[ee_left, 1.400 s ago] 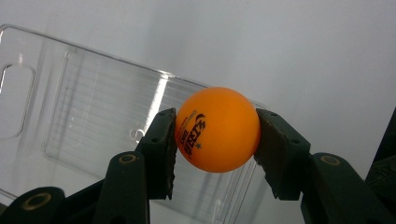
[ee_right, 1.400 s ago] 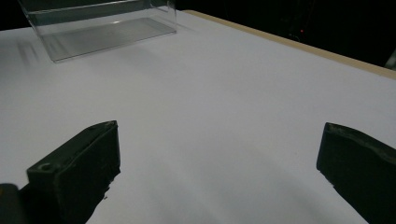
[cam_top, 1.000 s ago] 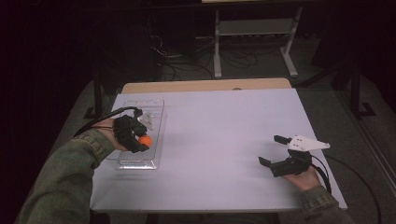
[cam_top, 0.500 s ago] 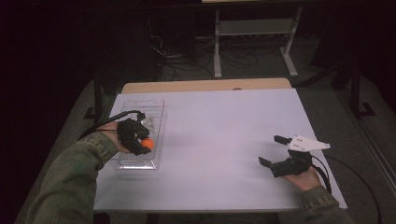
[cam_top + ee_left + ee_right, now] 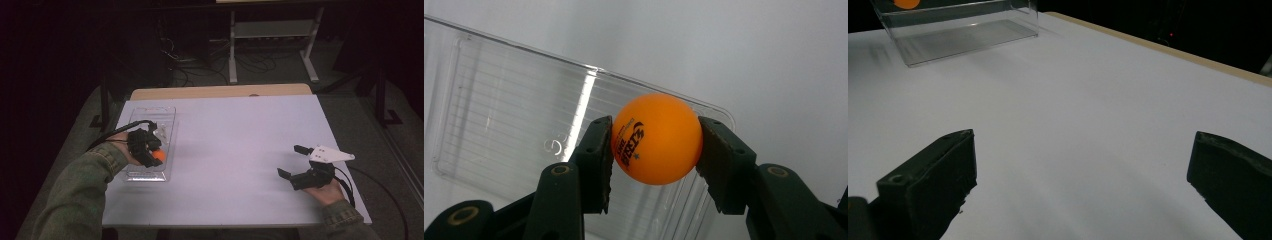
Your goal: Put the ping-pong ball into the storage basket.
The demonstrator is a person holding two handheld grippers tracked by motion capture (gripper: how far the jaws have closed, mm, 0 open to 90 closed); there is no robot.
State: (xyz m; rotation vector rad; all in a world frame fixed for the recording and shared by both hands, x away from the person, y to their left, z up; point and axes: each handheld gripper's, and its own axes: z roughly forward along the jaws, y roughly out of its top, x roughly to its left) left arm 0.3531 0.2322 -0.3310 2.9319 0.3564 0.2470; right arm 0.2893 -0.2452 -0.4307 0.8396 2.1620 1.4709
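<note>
Since the earlier high view, the left gripper has shifted slightly farther over the clear rectangular plastic tray at the table's left, while the right gripper rests near-right. In the left gripper view its jaws clamp the small orange table-tennis ball across its middle above the tray; it looks light, smooth and easily dented, so a gentle centred hold suits. In the right gripper view the jaws stand wide apart over the white table, grasping nothing.

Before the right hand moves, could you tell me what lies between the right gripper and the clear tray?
Nothing: in the high view only bare white table separates the right gripper from the clear tray.
</note>
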